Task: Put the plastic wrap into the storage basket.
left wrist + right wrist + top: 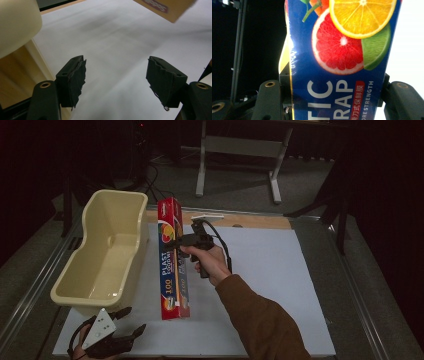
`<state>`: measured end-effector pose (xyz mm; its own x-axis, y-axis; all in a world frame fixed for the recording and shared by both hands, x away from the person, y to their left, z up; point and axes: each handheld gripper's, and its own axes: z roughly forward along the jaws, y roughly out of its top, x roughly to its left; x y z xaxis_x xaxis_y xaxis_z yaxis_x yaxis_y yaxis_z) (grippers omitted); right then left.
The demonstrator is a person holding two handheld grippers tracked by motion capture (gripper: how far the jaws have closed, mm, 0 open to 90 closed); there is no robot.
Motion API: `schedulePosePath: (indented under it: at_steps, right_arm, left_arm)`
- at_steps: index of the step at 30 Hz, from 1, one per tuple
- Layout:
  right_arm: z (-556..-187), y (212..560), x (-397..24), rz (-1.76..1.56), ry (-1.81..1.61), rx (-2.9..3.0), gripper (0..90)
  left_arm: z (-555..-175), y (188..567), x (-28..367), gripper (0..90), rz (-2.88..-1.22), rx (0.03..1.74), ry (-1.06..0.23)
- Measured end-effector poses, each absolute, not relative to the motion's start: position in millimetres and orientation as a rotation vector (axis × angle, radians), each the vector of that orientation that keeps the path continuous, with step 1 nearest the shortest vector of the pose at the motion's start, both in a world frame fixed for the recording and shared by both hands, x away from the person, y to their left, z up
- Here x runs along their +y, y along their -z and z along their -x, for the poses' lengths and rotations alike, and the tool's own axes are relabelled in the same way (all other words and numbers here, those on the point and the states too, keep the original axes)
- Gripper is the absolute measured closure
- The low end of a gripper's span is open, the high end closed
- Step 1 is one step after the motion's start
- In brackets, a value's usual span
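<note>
Right gripper (172, 243) clamped on plastic wrap box (172, 257), frame centre, just right of cream tub (107, 252). I keep box level, clear tub rim before lowering in. Left gripper (131, 322) lower left, jaws wide open, holding nothing.

Wooden table (260, 221) with metal edge rails, mostly covered by a large white sheet (270, 270). Cream plastic tub (102, 252) sitting at the sheet's left edge, overhanging it. Small white strip (207, 216) lying on bare wood past the sheet's far edge. Grey floor around.
</note>
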<state>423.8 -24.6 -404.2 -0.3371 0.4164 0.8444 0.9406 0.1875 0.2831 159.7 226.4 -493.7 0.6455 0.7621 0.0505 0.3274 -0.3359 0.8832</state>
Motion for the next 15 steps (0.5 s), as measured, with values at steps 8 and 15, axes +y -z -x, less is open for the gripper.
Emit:
schedulePosePath:
  at_steps: [8, 15]
  right_arm:
    - [-428.8, 387.1, -13.9, 1.261, 1.155, -1.831, 40.2]
    - [-433.7, 376.7, -3.3, 1.264, 1.19, -1.765, 40.2]
  left_arm:
    - [-160.7, 494.2, 225.6, 31.8, -1.93, 0.852, -0.575]
    - [-160.5, 493.8, 225.9, 32.0, -1.932, 0.844, -0.574]
